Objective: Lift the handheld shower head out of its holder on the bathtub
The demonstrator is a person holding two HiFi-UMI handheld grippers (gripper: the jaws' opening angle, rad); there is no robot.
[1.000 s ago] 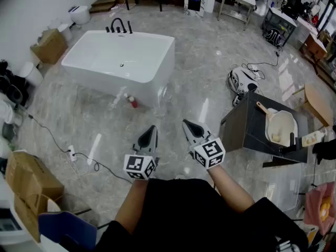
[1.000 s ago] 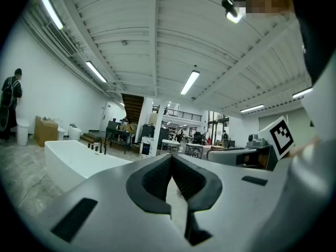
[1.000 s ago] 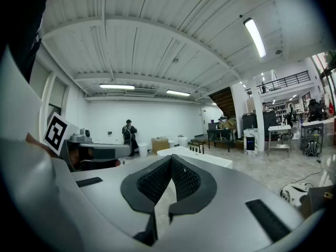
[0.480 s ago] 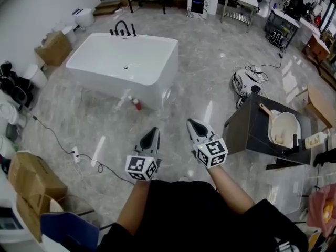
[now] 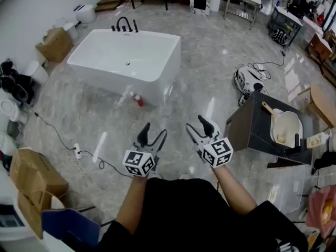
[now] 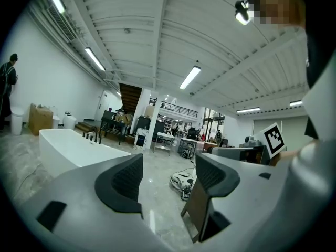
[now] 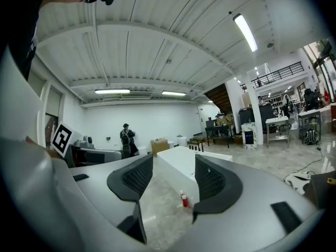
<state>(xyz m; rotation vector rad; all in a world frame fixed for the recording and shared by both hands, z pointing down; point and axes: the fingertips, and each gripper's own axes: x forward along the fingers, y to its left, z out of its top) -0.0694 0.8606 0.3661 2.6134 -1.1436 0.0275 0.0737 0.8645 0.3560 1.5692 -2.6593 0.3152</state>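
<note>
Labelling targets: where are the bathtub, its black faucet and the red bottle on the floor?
bathtub (image 5: 105,75): head view, near outer wall.
black faucet (image 5: 125,27): head view, spout base.
red bottle (image 5: 139,102): head view, its body.

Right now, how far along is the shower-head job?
Done: nothing yet. The black fittings on the bathtub rim look untouched, and the shower head cannot be told apart among them. In hand: the left gripper and right gripper have just been opening their jaws, nothing between them, well short of the tub. Left: walk over, grip the shower head, lift it out.
</note>
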